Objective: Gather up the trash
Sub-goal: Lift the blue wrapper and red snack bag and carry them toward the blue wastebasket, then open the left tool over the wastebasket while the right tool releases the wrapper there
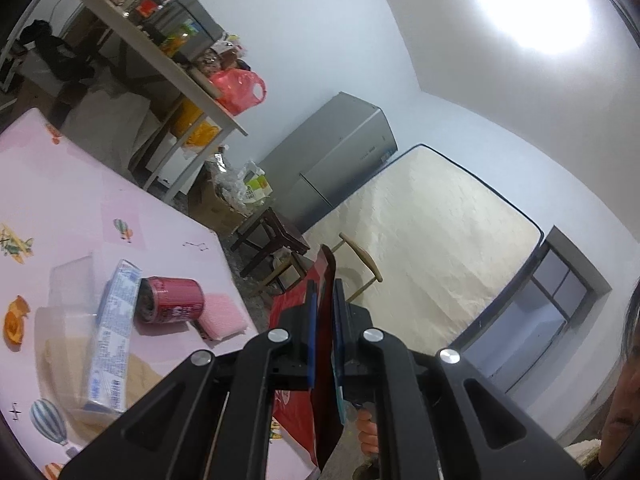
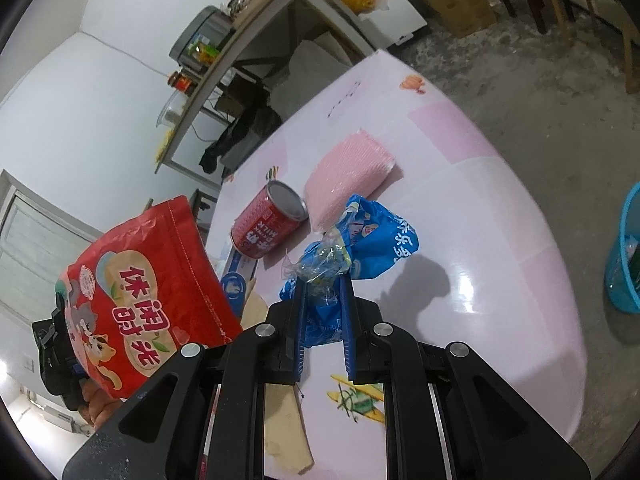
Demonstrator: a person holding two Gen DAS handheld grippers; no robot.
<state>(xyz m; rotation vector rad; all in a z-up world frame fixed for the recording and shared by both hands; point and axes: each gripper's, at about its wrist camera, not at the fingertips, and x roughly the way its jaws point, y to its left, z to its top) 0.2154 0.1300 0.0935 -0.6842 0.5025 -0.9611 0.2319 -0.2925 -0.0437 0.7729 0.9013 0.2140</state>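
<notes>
My left gripper (image 1: 325,288) is shut on a red snack bag (image 1: 325,360), seen edge-on and held up beside the pink table (image 1: 80,200). The same bag (image 2: 152,296) shows in the right wrist view at lower left, with the left gripper behind it. My right gripper (image 2: 325,280) is shut on a crumpled blue plastic wrapper (image 2: 372,236) and holds it above the table (image 2: 500,240). A red can (image 2: 268,220) lies on its side on the table, next to a pink sponge (image 2: 348,172). The can (image 1: 172,300) and the sponge (image 1: 222,318) also show in the left wrist view.
A blue-white carton (image 1: 114,340) lies on clear plastic boxes (image 1: 68,312). A blue waste basket (image 2: 626,252) stands on the floor right of the table. A cluttered shelf (image 1: 160,52), a grey fridge (image 1: 332,160), a mattress (image 1: 432,248) and wooden chairs (image 1: 276,240) stand beyond.
</notes>
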